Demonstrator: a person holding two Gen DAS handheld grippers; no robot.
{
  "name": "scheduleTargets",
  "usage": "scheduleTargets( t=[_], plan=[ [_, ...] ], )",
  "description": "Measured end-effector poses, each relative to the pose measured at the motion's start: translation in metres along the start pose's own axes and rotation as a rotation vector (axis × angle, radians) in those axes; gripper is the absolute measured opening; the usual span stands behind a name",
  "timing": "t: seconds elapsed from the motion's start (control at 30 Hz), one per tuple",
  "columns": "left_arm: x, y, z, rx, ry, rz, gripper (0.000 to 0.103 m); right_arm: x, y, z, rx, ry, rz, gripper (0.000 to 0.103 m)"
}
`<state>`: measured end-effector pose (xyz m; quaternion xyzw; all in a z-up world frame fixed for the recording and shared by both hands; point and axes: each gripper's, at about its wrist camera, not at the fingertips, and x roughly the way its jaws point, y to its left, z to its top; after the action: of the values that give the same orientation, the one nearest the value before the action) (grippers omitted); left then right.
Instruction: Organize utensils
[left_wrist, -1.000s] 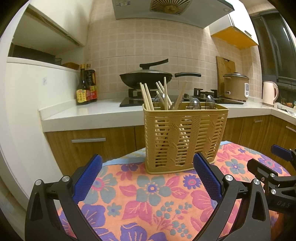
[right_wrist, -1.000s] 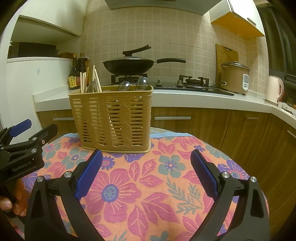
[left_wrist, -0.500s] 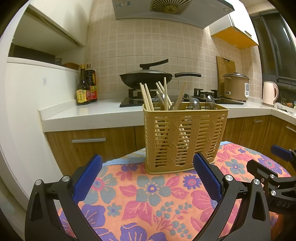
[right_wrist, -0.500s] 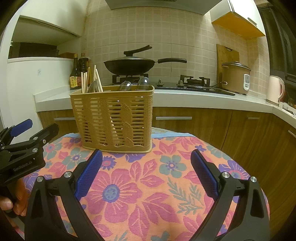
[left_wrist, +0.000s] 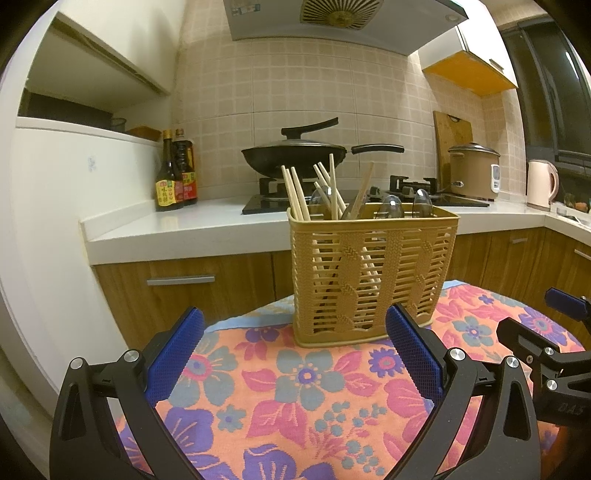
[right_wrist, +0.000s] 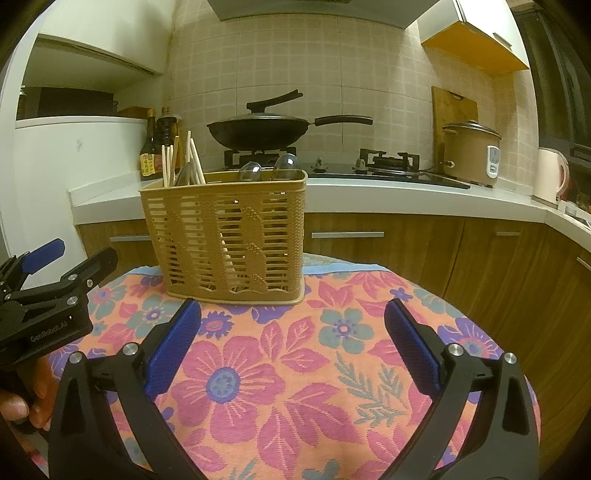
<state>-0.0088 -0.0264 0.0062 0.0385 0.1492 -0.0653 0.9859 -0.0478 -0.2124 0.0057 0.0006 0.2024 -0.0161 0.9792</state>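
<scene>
A tan slatted utensil basket (left_wrist: 373, 273) stands upright on the floral tablecloth (left_wrist: 295, 387); it also shows in the right wrist view (right_wrist: 229, 236). Wooden chopsticks (left_wrist: 295, 194) and clear spoons (left_wrist: 391, 205) stand in it. My left gripper (left_wrist: 295, 354) is open and empty, just in front of the basket. My right gripper (right_wrist: 291, 343) is open and empty, in front of the basket and to its right. Each gripper shows at the edge of the other's view: the right one (left_wrist: 532, 332), the left one (right_wrist: 66, 266).
Behind the table runs a white counter (left_wrist: 192, 221) with wooden cabinets, sauce bottles (left_wrist: 175, 173), a black wok (left_wrist: 295, 155) on the stove, a rice cooker (left_wrist: 474, 170) and a kettle (left_wrist: 539, 182). A white fridge (left_wrist: 55, 221) stands at the left.
The right gripper has drifted slightly, so the basket sits a little further right in its view. The left gripper has barely moved. Both stay open.
</scene>
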Motion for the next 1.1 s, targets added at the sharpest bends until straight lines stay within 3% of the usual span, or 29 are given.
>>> scheduleTargets(
  t=[0.93,1.1],
  plan=[
    [-0.004,0.003,0.002,-0.008,-0.022,0.020,0.096,0.002,0.000,-0.001,0.000,0.010,0.011,0.095],
    [0.001,0.008,0.004,-0.039,0.019,-0.022,0.096,0.002,0.000,-0.001,-0.004,0.011,0.009,0.095]
  ],
)
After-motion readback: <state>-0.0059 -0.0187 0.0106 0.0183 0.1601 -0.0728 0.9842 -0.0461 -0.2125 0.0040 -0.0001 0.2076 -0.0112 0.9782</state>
